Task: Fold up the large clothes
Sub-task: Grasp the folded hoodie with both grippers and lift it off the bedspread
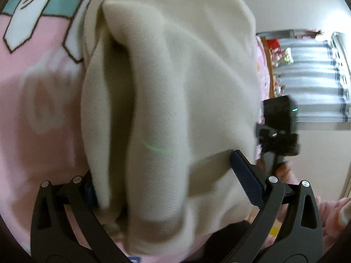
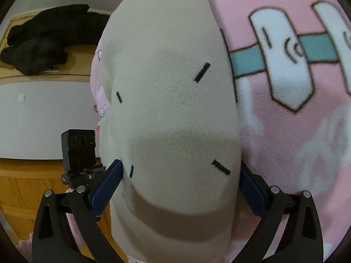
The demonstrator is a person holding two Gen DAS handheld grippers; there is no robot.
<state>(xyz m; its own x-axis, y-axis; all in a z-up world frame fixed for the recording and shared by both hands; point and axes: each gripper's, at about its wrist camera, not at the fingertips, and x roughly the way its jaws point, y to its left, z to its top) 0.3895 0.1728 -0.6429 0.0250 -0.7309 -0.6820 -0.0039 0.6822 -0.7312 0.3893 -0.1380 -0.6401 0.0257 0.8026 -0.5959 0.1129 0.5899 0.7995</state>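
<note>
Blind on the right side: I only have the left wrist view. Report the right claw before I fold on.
Observer: The right claw has its fingers wide apart, and the cream garment fills the gap. I can't confirm a grip.
Operator: Describe the cloth there.
Observer: Four short black stitch marks show on it.
Operator: Name anything behind it.
Observer: A black clothes pile lies in the background, apart from the garment.

Cream garment on a pink cartoon blanket

The garment [image 2: 175, 109] is cream with short black dashes; the blanket [image 2: 285, 131] is pink with white shapes and a teal band. The curtain [image 1: 311, 76] is grey with navy stripes, and the clothes heap [image 2: 43, 37] is black.
</note>
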